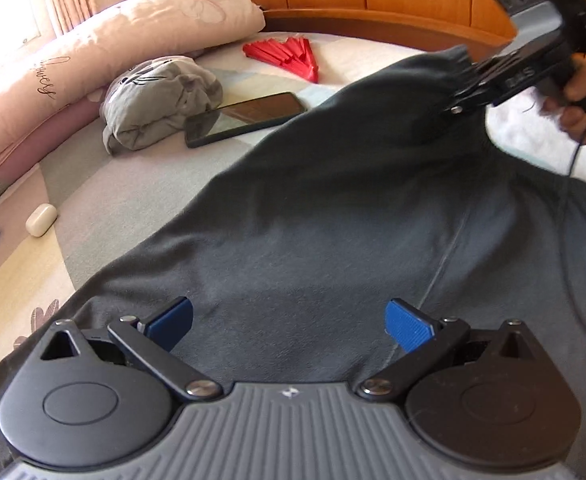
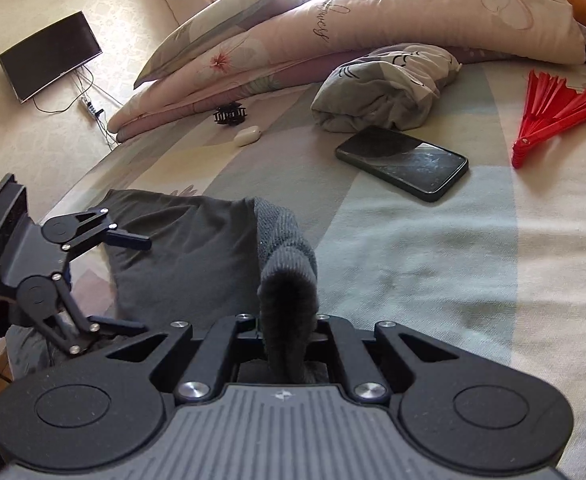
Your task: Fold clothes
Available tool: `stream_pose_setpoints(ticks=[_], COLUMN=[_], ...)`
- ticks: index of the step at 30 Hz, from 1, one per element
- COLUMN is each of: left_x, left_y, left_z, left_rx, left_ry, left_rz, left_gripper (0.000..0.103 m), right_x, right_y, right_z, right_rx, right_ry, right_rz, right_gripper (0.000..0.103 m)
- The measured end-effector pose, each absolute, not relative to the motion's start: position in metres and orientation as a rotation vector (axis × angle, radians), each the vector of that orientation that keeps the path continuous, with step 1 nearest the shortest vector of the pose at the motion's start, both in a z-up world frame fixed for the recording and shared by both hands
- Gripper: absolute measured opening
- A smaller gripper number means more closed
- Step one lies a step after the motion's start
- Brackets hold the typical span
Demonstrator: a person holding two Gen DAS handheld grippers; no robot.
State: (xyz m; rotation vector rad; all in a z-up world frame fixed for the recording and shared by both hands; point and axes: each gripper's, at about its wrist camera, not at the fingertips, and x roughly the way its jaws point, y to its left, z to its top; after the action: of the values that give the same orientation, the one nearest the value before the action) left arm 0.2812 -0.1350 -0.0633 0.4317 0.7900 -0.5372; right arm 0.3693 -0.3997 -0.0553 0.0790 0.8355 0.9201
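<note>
The right gripper [image 2: 289, 336] is pinching the ribbed cuff of one dark grey garment [image 1: 313, 216], its jaws nearly together on the cloth and lifting that end clear of the bed [image 2: 433, 248]. The left gripper [image 1: 289, 326] is hovering over the garment's lower part with its blue pads [image 1: 409, 328] spread wide, holding nothing, the cloth lying under and between them. Also lying on the bed are one phone [image 2: 403, 162], one red folding fan [image 2: 553, 116], one crumpled grey cloth [image 2: 385, 88], one white case [image 2: 248, 135] and one black hair clip [image 2: 229, 114].

One phone [image 2: 403, 162], one fan [image 2: 553, 118], two garments [image 1: 313, 220].
</note>
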Motion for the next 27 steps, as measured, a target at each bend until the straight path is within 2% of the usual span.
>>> stream_pose_setpoints(ticks=[27], left_x=[0.282], left_y=[-0.141], left_z=[-0.089], left_rx=[0.803], left_ry=[0.52], left_rz=[-0.423], left_gripper=[0.102], right_x=[0.315], right_y=[-0.401], right_z=[-0.059], right_rx=[-0.004], right_ry=[0.881], right_rz=[1.052], right_gripper=[0.009])
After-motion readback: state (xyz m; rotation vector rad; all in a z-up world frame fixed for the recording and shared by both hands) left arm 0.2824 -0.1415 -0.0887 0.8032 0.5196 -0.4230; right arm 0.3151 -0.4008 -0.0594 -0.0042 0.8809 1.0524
